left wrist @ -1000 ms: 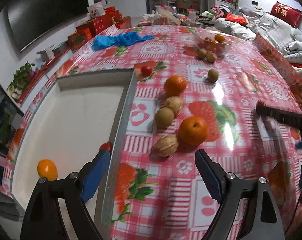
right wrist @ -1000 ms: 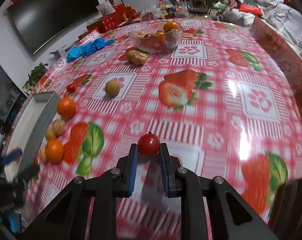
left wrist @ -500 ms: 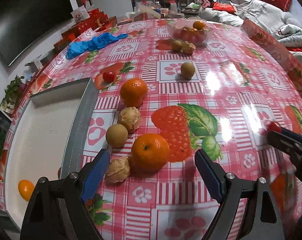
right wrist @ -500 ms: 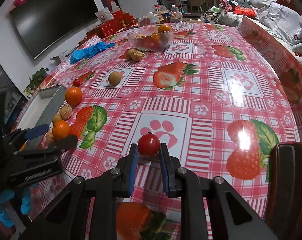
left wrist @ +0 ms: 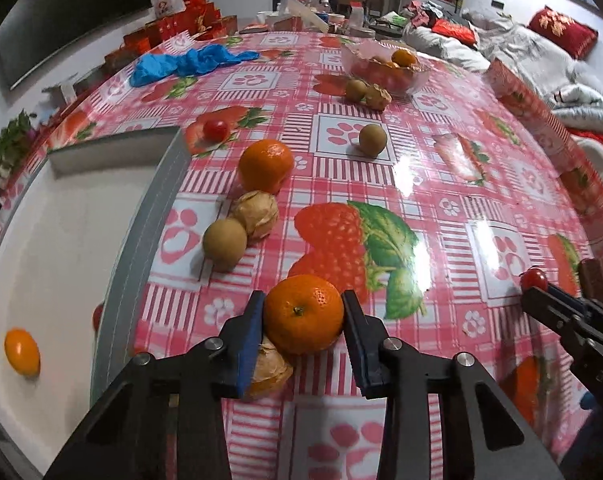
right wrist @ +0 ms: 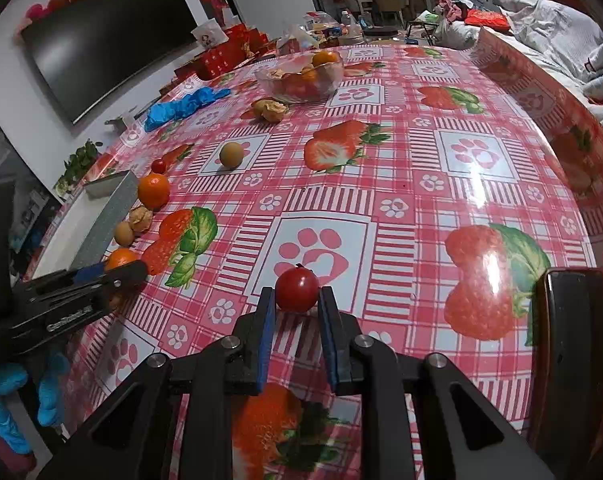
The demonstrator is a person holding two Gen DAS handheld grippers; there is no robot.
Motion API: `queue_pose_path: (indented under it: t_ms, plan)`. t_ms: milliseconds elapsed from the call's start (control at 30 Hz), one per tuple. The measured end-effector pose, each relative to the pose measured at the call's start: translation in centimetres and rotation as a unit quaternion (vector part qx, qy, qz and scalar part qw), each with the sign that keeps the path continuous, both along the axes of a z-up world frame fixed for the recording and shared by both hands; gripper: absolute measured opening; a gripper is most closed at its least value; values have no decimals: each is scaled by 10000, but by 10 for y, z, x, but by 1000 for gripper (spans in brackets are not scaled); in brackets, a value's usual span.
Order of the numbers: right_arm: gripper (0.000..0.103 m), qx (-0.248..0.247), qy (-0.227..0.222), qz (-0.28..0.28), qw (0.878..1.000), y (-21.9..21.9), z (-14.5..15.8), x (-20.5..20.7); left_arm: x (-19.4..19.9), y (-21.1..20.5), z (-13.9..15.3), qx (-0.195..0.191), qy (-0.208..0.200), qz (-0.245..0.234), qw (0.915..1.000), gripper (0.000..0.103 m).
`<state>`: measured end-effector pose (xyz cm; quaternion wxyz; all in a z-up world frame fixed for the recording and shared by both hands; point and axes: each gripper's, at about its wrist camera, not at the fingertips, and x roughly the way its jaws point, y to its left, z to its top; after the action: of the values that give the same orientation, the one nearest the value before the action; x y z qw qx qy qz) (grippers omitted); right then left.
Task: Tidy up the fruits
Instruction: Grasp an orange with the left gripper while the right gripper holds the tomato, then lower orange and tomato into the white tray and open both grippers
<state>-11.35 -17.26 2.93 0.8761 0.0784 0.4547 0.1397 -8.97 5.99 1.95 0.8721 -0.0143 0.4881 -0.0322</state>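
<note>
Your left gripper (left wrist: 303, 316) is closing, pads touching the orange (left wrist: 303, 314), bottom centre, right of the tray (left wrist: 141, 240). Your right gripper (right wrist: 297, 308) clamps a cherry tomato (right wrist: 297, 289), lower centre.

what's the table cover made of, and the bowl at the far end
Table cover: looks like wipe-clean vinyl or oilcloth, glossy; lamp glare streaks across the printed strawberries and paw prints. Bowl: clear glass or hard plastic, can't tell which; the fruit inside shows through its wall.
</note>
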Motion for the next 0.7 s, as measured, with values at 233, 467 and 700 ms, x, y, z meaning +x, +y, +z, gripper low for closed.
queue_pose_path:
  t_ms: [233,467,700]
  plan:
    - [24,45,-60,-12,10000,-4,5,-8,-23,2,18,14,-231,-53,9997,39]
    - [24,9,-68,-72,10000,-9,8,-15,-44,7,29,114,-418,-114,9990,39]
    - [24,-25,-82,16,10000,-3,12,-19,-51,25,37,60,-523,45,9986,39]
